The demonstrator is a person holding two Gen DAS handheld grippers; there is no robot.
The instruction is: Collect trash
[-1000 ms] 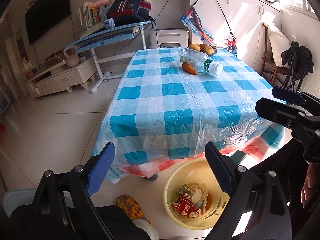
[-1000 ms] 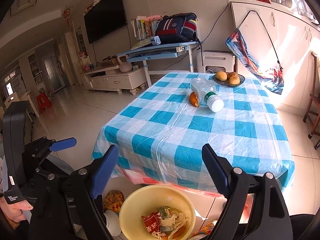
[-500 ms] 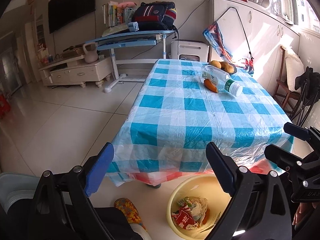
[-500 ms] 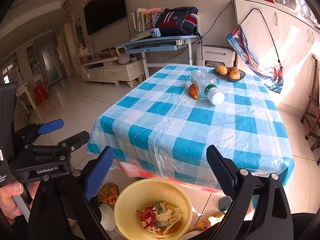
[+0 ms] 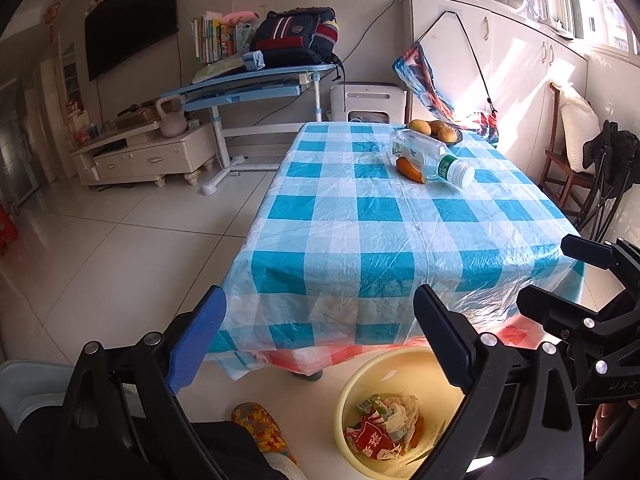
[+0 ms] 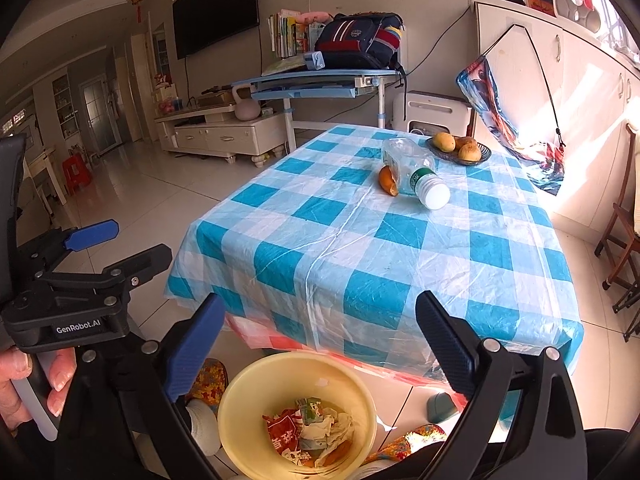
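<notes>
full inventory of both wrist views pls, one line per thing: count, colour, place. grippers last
table: 1, blue-and-white checked cloth under clear plastic, centre
plastic bottle: 1, clear with green label and white cap, lying on its side at the table's far end
carrot: 1, orange, against the bottle
fruit bowl: 1, dark, holding yellow-brown fruit, far end of the table
bin: 1, yellow, on the floor at the table's near edge
trash: several pieces, red wrapper and white paper, inside the bin
backpack: 1, navy and red, on the blue desk
TV: 1, black, on the wall
left hand-held gripper: 1, black and blue, open, empty
right hand-held gripper: 1, black and blue, open, empty
</notes>
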